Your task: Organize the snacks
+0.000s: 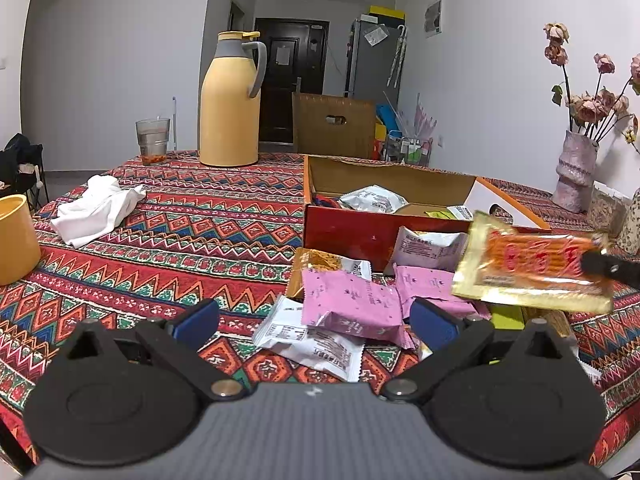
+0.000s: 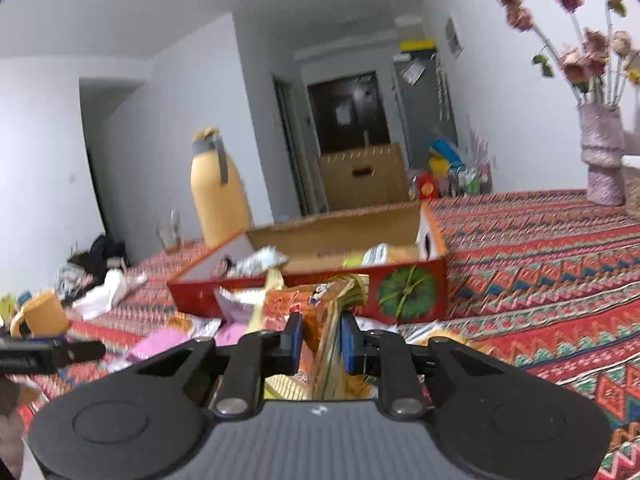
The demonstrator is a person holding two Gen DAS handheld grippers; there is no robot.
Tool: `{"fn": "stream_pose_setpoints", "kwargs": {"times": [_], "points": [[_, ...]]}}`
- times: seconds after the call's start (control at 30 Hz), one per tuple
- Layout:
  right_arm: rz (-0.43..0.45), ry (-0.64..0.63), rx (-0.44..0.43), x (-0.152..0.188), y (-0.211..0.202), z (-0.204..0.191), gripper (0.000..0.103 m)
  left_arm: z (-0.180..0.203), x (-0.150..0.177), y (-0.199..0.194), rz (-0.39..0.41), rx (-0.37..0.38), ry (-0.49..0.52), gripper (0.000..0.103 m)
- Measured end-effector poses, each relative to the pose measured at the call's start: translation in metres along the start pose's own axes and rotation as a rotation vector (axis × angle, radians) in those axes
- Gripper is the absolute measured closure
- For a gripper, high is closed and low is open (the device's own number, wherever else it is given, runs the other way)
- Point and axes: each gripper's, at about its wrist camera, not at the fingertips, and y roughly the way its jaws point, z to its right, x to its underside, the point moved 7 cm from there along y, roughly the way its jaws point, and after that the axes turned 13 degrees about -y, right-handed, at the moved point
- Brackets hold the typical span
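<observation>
An open red cardboard box [image 1: 344, 236] sits on the patterned tablecloth with a few snack packets inside; it also shows in the right wrist view [image 2: 408, 292]. Loose packets lie in front of it: pink ones [image 1: 352, 308], a white one [image 1: 308, 340]. My left gripper [image 1: 316, 320] is open and empty just above the pink packet. My right gripper [image 2: 320, 340] is shut on a gold-and-orange snack packet [image 2: 320, 304], held in the air in front of the box; the packet [image 1: 532, 264] and a right finger [image 1: 608, 270] show in the left wrist view.
A yellow thermos jug [image 1: 230, 100], a glass [image 1: 153, 140], a crumpled white cloth [image 1: 96, 208] and a yellow cup [image 1: 16, 236] stand left of the box. A vase of dried flowers [image 1: 576, 172] stands at the right. A cardboard carton [image 1: 334, 124] sits behind the table.
</observation>
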Motion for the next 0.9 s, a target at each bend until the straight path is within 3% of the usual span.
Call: {"fn": "stream_pose_setpoints", "kwargs": {"times": [0.27, 0.47, 0.63, 0.73, 0.9], "points": [[0.057, 0.056, 0.066, 0.001, -0.024, 0.028, 0.086, 0.017, -0.003, 0.02, -0.041, -0.014, 0.025, 0.0], [0.121, 0.081, 0.066, -0.006, -0.034, 0.035, 0.088, 0.031, -0.003, 0.053, -0.104, -0.074, 0.066, 0.0], [0.08, 0.091, 0.054, 0.001, -0.024, 0.04, 0.087, 0.038, 0.003, 0.083, -0.168, -0.114, 0.092, 0.001], [0.04, 0.116, 0.045, 0.013, -0.017, 0.044, 0.086, 0.038, 0.008, 0.093, -0.204, -0.121, 0.096, 0.023], [0.014, 0.132, 0.034, 0.022, -0.011, 0.046, 0.086, 0.039, 0.006, 0.086, -0.193, -0.067, 0.08, 0.04]]}}
